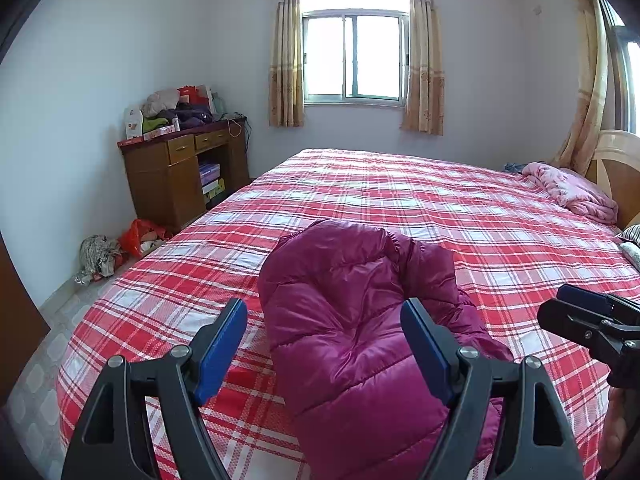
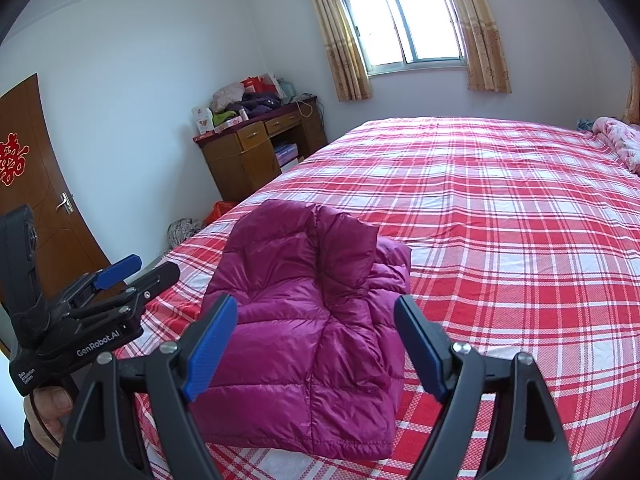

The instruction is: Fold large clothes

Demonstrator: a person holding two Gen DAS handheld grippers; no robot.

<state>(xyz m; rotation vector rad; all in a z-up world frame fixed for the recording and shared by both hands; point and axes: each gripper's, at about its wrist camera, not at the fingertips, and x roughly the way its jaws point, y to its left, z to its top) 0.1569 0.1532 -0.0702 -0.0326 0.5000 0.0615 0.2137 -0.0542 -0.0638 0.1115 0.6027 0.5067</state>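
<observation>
- My left tool (image 1: pixel 324 344) has its blue pads spread wide apart with nothing clamped; it hangs above the near edge of the bed, with the jacket showing between the pads.
- My right tool (image 2: pixel 316 344) is likewise spread apart and empty, above the near end of the same jacket.
- In the right wrist view a hand (image 2: pixel 48 420) grips the left tool's handle at the near left.
- The magenta puffer jacket (image 2: pixel 304 340) lies folded into a thick bundle on the near part of the bed, close to its left edge, one flap sticking up at the far side.
- The bed (image 1: pixel 420 208), under a red and white plaid sheet, runs away from me.
- A pink quilt (image 1: pixel 572 192) is bunched at the far right by the headboard.
- A wooden desk (image 1: pixel 180 176) piled with clothes stands far left against the wall.
- A curtained window (image 1: pixel 354 56) is in the far wall.
</observation>
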